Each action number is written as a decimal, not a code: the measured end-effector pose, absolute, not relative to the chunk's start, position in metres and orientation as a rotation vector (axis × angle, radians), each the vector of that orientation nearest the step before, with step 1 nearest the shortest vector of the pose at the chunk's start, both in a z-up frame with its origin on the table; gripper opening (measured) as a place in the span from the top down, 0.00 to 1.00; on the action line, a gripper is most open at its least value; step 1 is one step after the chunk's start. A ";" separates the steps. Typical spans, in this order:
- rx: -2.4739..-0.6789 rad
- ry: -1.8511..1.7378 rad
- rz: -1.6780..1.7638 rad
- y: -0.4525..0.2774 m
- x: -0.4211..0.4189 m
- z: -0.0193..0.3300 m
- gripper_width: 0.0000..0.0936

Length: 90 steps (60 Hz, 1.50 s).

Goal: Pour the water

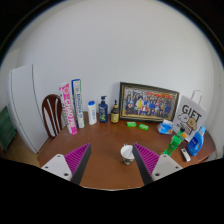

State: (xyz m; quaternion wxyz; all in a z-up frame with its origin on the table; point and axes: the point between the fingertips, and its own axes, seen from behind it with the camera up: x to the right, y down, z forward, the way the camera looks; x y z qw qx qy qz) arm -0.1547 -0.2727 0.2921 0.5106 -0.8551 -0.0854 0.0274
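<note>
A small white cup [127,153] stands on the brown wooden table [100,140], just ahead of my gripper [112,160] and close to the inner side of the right finger. The two fingers with magenta pads [76,158] are spread wide apart, with nothing held between them. A blue bottle [196,141] stands at the right end of the table, next to a green item [176,143]. No water is visible from here.
Along the white wall stand a framed group photo [149,102], a white gift bag [191,113], several small bottles [103,110], tall boxes [72,107] and a wooden board [52,115]. Two small green things [144,126] lie before the photo.
</note>
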 end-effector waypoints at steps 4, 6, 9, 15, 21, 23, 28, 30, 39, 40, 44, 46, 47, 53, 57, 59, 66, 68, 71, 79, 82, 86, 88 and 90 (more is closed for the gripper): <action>-2.066 -0.173 0.038 -0.270 -0.144 0.290 0.09; -2.072 -0.158 0.024 -0.269 -0.139 0.288 0.09; -2.078 -0.135 0.005 -0.265 -0.129 0.285 0.09; -2.089 -0.093 -0.022 -0.260 -0.104 0.274 0.09; -2.078 -0.059 -0.033 -0.253 -0.071 0.258 0.09; -2.081 -0.051 -0.044 -0.250 -0.058 0.249 0.09; -2.083 -0.024 -0.041 -0.239 -0.023 0.226 0.09; -2.091 -0.005 -0.041 -0.234 -0.007 0.216 0.09; -2.066 0.020 -0.065 -0.202 0.067 0.176 0.09; -2.062 0.024 -0.066 -0.198 0.075 0.172 0.08; -2.053 0.043 -0.051 -0.180 0.104 0.156 0.09; -2.046 0.055 -0.031 -0.169 0.117 0.149 0.09; -2.042 0.062 -0.025 -0.164 0.124 0.145 0.09; -2.022 0.089 -0.018 -0.130 0.162 0.125 0.09; -2.012 0.093 -0.024 -0.107 0.183 0.112 0.09; -2.008 0.093 -0.027 -0.096 0.189 0.106 0.09; -1.996 0.074 -0.026 -0.062 0.205 0.088 0.08; -1.990 0.069 -0.031 -0.055 0.207 0.085 0.08; -1.981 0.066 -0.040 -0.045 0.211 0.081 0.09; -1.976 0.048 -0.009 -0.030 0.209 0.071 0.35; -1.964 0.038 -0.037 -0.027 0.213 0.071 0.45; -1.956 0.029 -0.038 -0.025 0.213 0.072 0.48; -1.955 0.029 -0.049 -0.025 0.212 0.072 0.51; -1.952 0.025 -0.057 -0.025 0.212 0.073 0.55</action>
